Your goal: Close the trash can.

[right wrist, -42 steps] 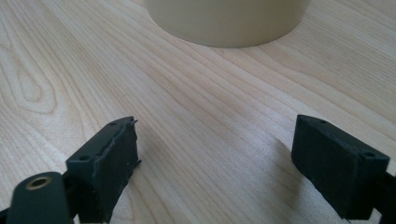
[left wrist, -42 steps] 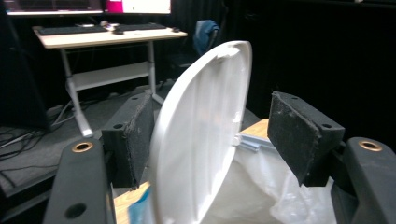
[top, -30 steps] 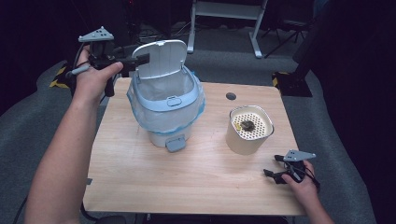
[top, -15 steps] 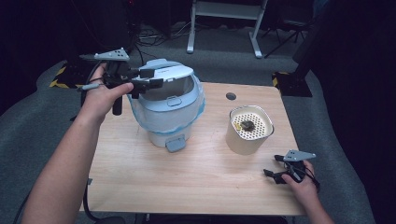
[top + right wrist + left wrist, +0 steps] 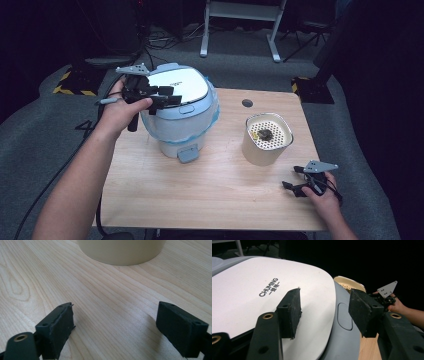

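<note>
rice cooker [image 5: 180, 112] blocks left, beige pot [image 5: 266, 139] right, bare table [image 5: 210, 192] nearside

The cooker's lid [image 5: 176, 89] was white with dark lettering, its body [image 5: 180, 127] pale blue-grey. The pot [image 5: 266, 140] beside it was cream, with a dotted top. The table [image 5: 200, 190] showed light wood grain. Both grippers' pads [image 5: 60, 322] were black.

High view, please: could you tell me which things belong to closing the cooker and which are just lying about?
In the job:
- cooker
- its lid, down
- left gripper, over the lid

Lying about:
- beige perforated pot
- right gripper, open, resting on the table
</note>
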{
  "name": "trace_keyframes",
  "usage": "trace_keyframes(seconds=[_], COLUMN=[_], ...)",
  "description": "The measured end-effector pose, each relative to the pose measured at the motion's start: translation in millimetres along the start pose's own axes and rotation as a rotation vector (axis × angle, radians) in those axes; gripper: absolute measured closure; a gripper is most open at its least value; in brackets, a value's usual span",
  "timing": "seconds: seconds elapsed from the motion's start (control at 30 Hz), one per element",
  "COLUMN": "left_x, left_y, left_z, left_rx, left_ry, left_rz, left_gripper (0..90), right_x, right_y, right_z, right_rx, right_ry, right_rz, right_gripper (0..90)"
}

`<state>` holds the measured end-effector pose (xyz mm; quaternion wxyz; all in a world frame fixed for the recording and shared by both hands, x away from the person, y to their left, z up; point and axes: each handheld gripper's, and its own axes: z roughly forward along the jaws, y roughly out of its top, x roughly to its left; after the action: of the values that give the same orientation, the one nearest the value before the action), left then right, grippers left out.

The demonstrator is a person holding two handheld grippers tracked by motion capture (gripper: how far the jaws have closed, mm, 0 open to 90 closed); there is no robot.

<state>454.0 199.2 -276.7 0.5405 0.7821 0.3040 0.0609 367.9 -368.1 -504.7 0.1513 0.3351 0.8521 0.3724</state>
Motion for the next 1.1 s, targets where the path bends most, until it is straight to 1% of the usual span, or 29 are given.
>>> trace_keyframes(seconds=[0.03,0.07,0.13,0.2,0.27,0.3,0.33,0.37,0.4,0.43,0.47,0.57,0.6,0.67,0.7,0.77,0.83,0.87,0.9,0.93,0.97,1.0,1.03,1.1], left_x=[0.0,0.5,0.5,-0.1,-2.1,-2.1,-4.5,-4.5,-6.8,-8.4,-9.0,-9.7,-10.6,-11.1,-11.0,-13.6,-14.7,-16.9,-18.8,-19.0,-19.1,-19.6,-19.8,-22.8], left_y=[0.0,-0.2,0.4,0.8,1.0,1.0,0.8,0.8,0.8,1.1,1.7,2.1,2.3,2.6,2.7,0.4,0.3,-0.5,-1.0,-1.1,-1.2,-1.7,-2.5,-2.5], left_z=[0.0,1.6,2.1,2.8,4.3,4.3,6.6,6.6,8.4,9.8,10.2,12.4,12.8,13.2,13.8,18.0,19.1,22.4,24.0,23.7,22.9,21.5,17.4,8.8], left_rx=[0.000,0.001,0.003,0.007,0.013,0.013,0.018,0.018,0.030,0.036,0.040,0.038,0.041,0.045,0.058,0.046,0.044,0.030,0.018,0.017,0.016,0.005,-0.036,-0.085], left_ry=[0.000,0.021,0.031,0.048,0.078,0.078,0.127,0.127,0.176,0.200,0.209,0.227,0.231,0.234,0.241,0.262,0.265,0.265,0.275,0.278,0.277,0.267,0.224,0.177], left_rz=[0.000,0.009,0.010,0.025,0.055,0.055,0.104,0.104,0.149,0.161,0.155,0.156,0.149,0.153,0.165,0.186,0.194,0.226,0.241,0.244,0.240,0.215,0.188,0.172], left_gripper=[43.6,43.5,43.5,43.6,43.6,43.6,43.6,43.6,43.6,43.7,43.8,44.0,44.0,44.0,44.0,45.7,45.7,45.7,45.5,44.5,40.5,32.7,30.4,29.8], right_x=[0.0,-0.1,0.0,0.0,-0.1,-0.1,0.0,0.0,-0.1,0.0,0.0,0.0,0.0,0.0,0.0,0.1,0.1,0.1,0.0,0.0,0.0,0.0,0.0,-0.2], right_y=[0.0,0.0,0.0,0.0,0.0,0.0,0.0,0.0,0.0,0.0,0.0,0.0,0.0,0.0,0.0,0.0,0.0,0.0,0.0,0.0,0.0,0.0,0.0,0.2], right_z=[0.0,0.0,0.0,0.0,0.0,0.0,0.0,0.0,0.0,0.0,0.0,0.0,0.0,0.0,0.0,0.0,0.0,0.0,0.0,0.1,0.0,0.0,0.0,0.0], right_rx=[0.000,0.000,-0.001,0.000,-0.001,-0.001,0.000,0.000,-0.001,-0.001,-0.001,-0.001,-0.001,0.000,0.000,0.001,0.000,0.000,0.000,0.000,0.000,0.000,0.000,0.002], right_ry=[0.000,-0.001,-0.001,-0.001,0.000,0.000,0.000,0.000,-0.001,-0.001,0.000,-0.001,-0.001,-0.001,0.000,0.000,0.000,-0.001,0.000,-0.001,-0.001,0.000,-0.001,0.001], right_rz=[0.000,-0.001,-0.001,0.000,-0.001,-0.001,0.000,0.000,-0.001,-0.001,-0.001,-0.001,-0.001,-0.001,0.000,0.000,0.000,-0.001,0.000,-0.001,-0.001,-0.001,-0.001,-0.002], right_gripper=[14.6,14.6,14.6,14.6,14.6,14.6,14.6,14.6,14.6,14.6,14.6,14.6,14.6,14.6,14.6,14.6,14.5,14.5,14.5,14.5,14.6,14.6,14.6,14.5])
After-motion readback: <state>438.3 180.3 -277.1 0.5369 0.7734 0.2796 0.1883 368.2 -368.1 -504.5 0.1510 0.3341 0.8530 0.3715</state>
